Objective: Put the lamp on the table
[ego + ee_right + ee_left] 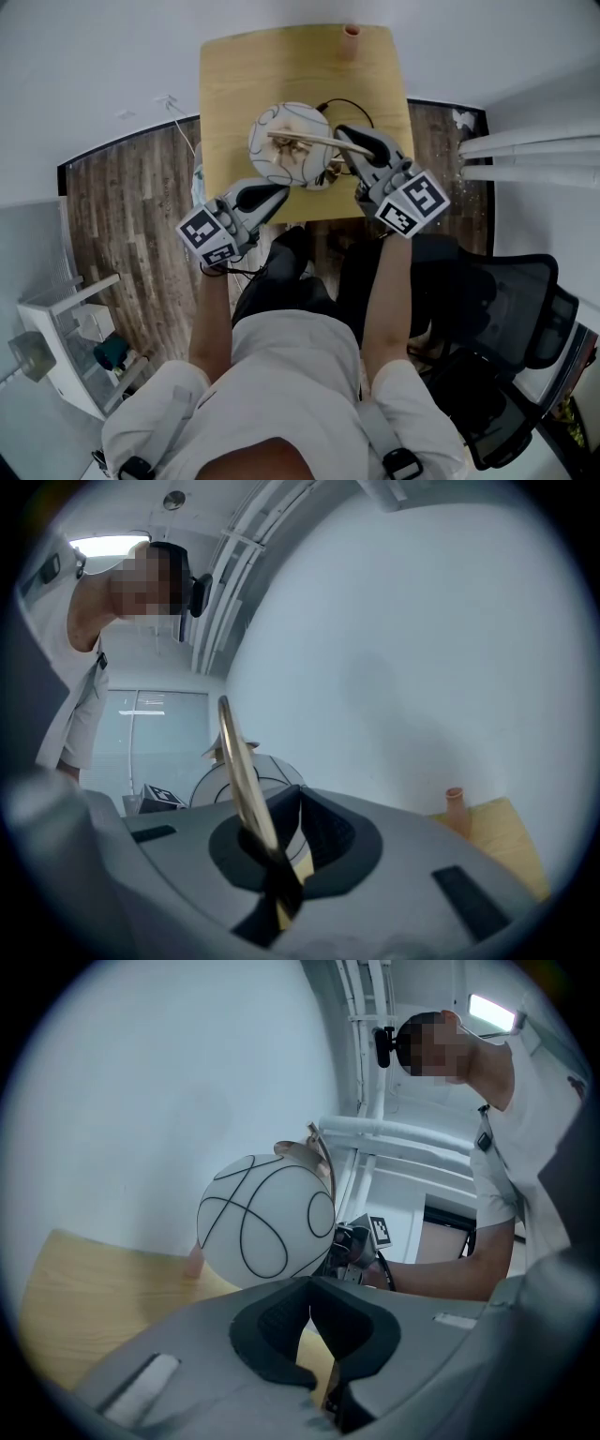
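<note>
The lamp has a white globe [291, 145] with black lines and a thin brass stem [305, 141]; in the head view it is over the near edge of the wooden table [244, 75]. My right gripper [349, 142] is shut on the brass stem [239, 761], which runs up out of its jaws, with the globe [211, 785] just behind. Just below and left of the globe, my left gripper [279, 192] is shut and holds nothing. In the left gripper view the globe [267, 1218] sits just beyond my left gripper [307, 1297], and the right gripper [361, 1246] shows behind it.
A small terracotta vase [351, 39] stands at the table's far edge, also visible as the vase [454, 810] in the right gripper view. A black cable [342, 105] loops on the table behind the lamp. White pipes [525, 155] run at right, an office chair [525, 319] stands at lower right, and a white shelf unit [66, 328] at lower left.
</note>
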A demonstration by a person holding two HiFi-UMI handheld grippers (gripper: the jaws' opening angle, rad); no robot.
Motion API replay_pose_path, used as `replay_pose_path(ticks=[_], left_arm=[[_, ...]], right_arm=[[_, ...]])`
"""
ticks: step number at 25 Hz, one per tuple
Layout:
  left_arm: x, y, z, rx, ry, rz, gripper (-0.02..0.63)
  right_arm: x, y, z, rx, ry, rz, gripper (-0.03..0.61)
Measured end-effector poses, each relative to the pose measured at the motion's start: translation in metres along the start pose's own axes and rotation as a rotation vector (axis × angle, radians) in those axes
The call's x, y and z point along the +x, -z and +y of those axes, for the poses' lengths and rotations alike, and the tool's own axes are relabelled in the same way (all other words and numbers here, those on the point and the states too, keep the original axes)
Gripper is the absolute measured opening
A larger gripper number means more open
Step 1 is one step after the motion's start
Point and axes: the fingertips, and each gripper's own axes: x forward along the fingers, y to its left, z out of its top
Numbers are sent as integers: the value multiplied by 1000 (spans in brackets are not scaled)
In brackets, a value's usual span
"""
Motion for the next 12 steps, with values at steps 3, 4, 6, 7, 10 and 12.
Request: replay_pose_path(ticks=[3,4,6,7,10,12], left_arm=[[0,2,-2,-4,-4,6,-2],[0,2,-2,-5,-6,5,-2],[-1,3,-4,-5,-10,3,-2],[-2,3,-4,-5,-12,2,-2],[-2,3,-3,-8,-15,1,-2],[-3,2,-3,-10,-17,1,-2]], right_arm=[[0,1,1,-4,0,9,9],[-1,2,1,-5,2,14,11],[-2,4,0,-7,7,24,51],[-3,4,0,-9,8,28,61],[-3,5,-2,-17,14,37,81],[-3,5,-3,-24,19,43,92]])
